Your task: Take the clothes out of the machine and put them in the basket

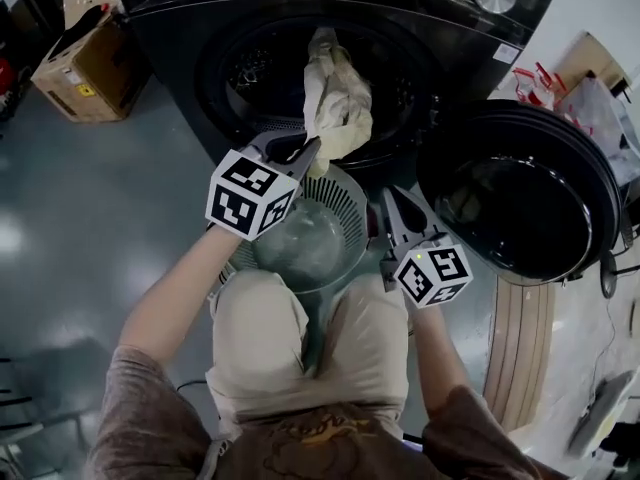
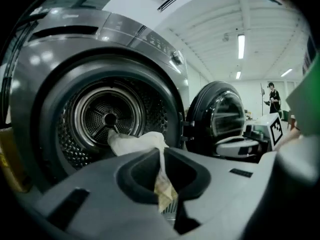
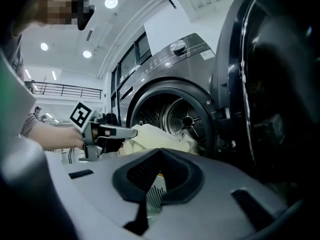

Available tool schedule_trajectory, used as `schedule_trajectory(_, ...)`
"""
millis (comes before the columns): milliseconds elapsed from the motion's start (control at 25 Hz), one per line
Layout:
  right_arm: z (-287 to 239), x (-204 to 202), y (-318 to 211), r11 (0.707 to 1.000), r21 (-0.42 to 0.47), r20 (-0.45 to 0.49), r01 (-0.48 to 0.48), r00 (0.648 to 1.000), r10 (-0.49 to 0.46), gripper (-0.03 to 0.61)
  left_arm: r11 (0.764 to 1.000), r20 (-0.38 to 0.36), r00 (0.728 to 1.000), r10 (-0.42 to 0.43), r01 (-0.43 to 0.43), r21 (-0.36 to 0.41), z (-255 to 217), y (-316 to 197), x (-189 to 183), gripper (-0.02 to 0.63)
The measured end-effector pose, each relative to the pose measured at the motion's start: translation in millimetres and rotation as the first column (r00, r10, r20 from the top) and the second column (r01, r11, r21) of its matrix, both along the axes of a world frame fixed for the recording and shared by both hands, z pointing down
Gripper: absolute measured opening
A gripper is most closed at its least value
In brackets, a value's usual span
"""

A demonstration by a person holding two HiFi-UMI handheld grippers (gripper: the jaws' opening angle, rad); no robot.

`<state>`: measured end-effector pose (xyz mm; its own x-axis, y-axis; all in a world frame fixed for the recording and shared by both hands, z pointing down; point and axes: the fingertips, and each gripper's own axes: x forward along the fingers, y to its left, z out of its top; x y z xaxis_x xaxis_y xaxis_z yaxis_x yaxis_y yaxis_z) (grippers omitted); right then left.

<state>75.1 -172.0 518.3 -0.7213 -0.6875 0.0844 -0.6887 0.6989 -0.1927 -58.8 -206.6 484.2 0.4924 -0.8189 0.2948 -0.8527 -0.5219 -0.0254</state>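
Note:
A cream cloth (image 1: 338, 96) hangs out of the dark washing machine's drum (image 1: 300, 68), draped from the door opening down to my left gripper (image 1: 312, 151), which is shut on its lower end. In the left gripper view the cloth (image 2: 136, 141) runs from the drum (image 2: 106, 116) into the closed jaws of the left gripper (image 2: 163, 184). A pale slotted basket (image 1: 345, 196) stands on the floor right under the cloth. My right gripper (image 1: 386, 200) hovers over the basket's right rim, shut with nothing in it. From the right gripper (image 3: 149, 186) I see the left gripper (image 3: 131, 132) with the cloth (image 3: 152, 135).
The machine's round door (image 1: 525, 193) stands swung open at the right. A cardboard box (image 1: 85, 63) sits on the floor at the left, and a wooden board (image 1: 520, 348) lies at the right. The person's knees (image 1: 300, 338) are just behind the basket.

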Motion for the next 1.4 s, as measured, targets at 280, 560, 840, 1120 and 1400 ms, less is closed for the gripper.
schedule_trajectory(280, -1, -20, -1, 0.999, 0.01, 0.009, 0.046, 0.999, -0.046, -0.003, 0.998, -0.001, 0.999, -0.048, 0.048, -0.041, 10, 52, -18, 0.029)
schedule_trajectory(560, -6, -31, 1, 0.998, 0.019, 0.023, 0.06, 0.998, -0.061, -0.002, 0.995, 0.021, 0.999, -0.048, 0.049, -0.084, 25, 61, -24, 0.047)
schedule_trajectory(840, -4, -27, 1, 0.999, 0.013, 0.017, 0.048, 0.999, -0.049, -0.002, 0.99, 0.025, 0.999, 0.034, -0.03, -0.139, 44, 52, -12, 0.276)
schedule_trajectory(1120, 0, -24, 1, 1.0, 0.005, 0.003, 0.03, 1.0, -0.03, -0.002, 0.991, 0.011, 1.0, -0.008, 0.009, -0.131, 57, 14, -22, 0.349)
schedule_trajectory(1400, 2, -23, -1, 1.0, 0.003, -0.018, 0.016, 1.0, -0.016, -0.003, 0.992, 0.05, 0.998, -0.034, 0.04, -0.119, 79, -51, -24, 0.408)
